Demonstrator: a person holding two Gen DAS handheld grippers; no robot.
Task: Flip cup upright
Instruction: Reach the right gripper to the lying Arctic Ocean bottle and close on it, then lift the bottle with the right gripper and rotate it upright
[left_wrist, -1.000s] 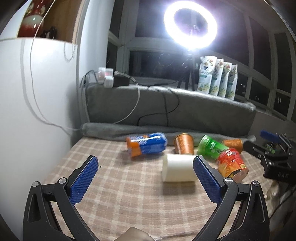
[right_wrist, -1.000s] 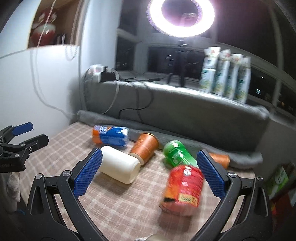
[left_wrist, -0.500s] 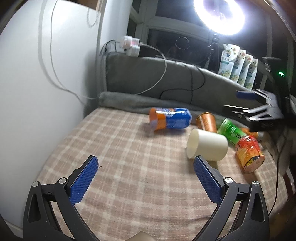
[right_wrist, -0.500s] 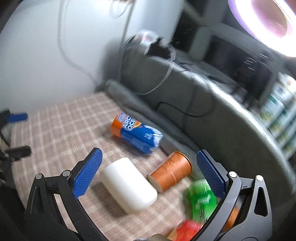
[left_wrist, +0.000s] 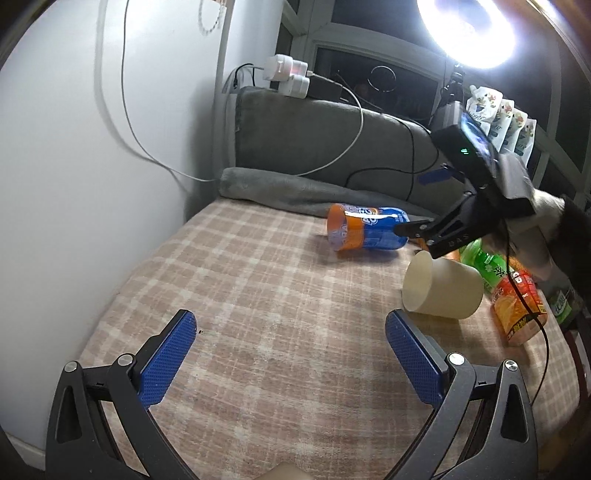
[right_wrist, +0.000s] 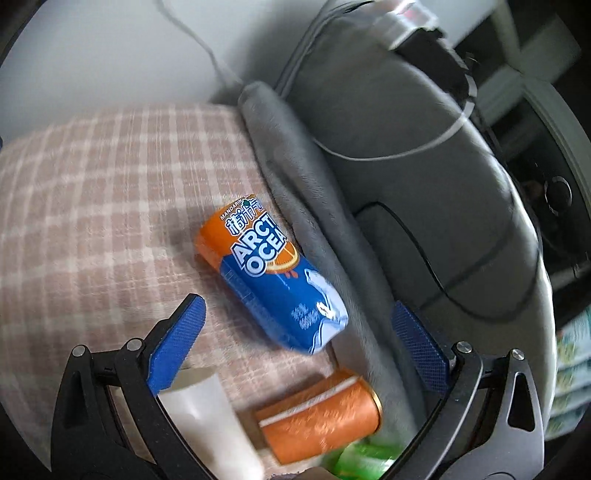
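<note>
since a second ago my right gripper (right_wrist: 295, 332) has swung above the cream plastic cup (left_wrist: 441, 290) lying sideways near the bed's right edge; both grippers gape, the left gripper (left_wrist: 288, 345) idle.

My left gripper (left_wrist: 284, 354) has black angular arms with triangular cut-outs, silver screws at the joints and blue dimpled pads (left_wrist: 165, 362). The right gripper (right_wrist: 295, 349) matches; at the left view's right edge, its body carries a lit screen, a green light and a black cable.
</note>
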